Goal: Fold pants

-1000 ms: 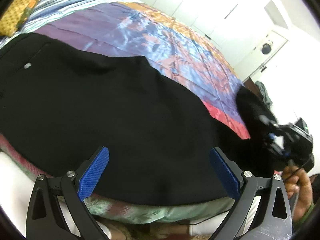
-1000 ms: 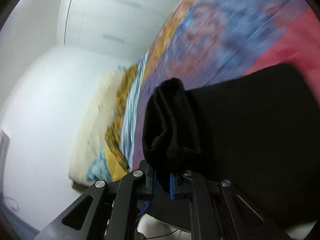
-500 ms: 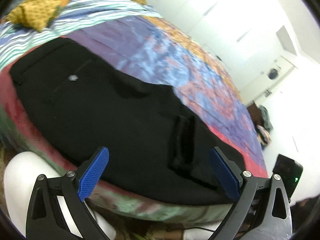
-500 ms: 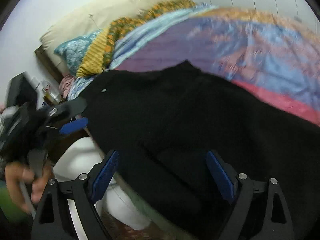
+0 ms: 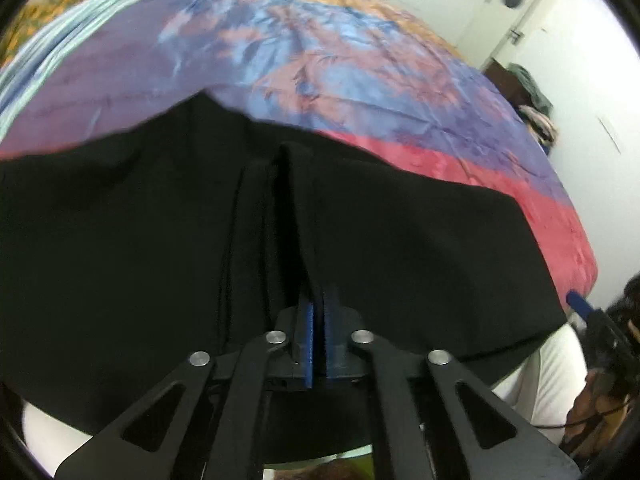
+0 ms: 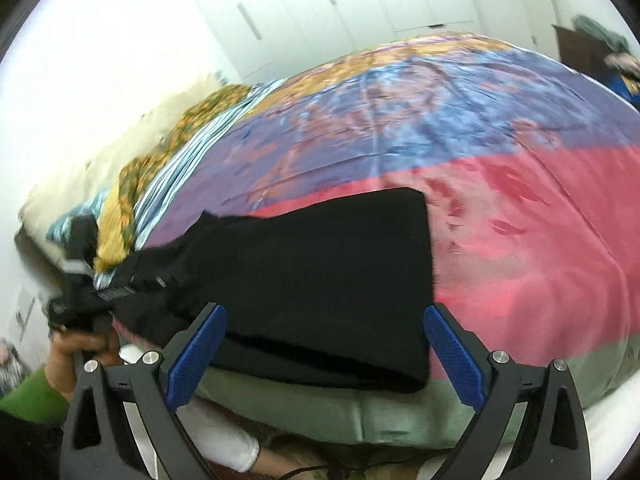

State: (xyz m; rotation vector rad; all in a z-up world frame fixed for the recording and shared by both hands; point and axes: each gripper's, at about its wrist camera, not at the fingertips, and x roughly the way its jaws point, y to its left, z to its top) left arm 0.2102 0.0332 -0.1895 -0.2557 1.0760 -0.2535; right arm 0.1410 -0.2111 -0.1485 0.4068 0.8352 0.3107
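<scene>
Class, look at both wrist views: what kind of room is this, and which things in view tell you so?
Most likely a bedroom. A bed with a multicoloured bedspread fills both views, a cream pillow lies at its head, and white wardrobe doors line the wall behind. Black pants lie on the bed.

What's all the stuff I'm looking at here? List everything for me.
pants: one, black, lying folded along the bed's near edge
bedspread: one, purple, blue, orange and red patches, covering the bed
pillows: a few, cream, yellow and blue patterned, at the head of the bed
wardrobe: white doors, behind the bed
door: one, white, far corner
left gripper: black with blue pads, shut on the pants
right gripper: black with blue pads, open, above the pants' near edge
</scene>
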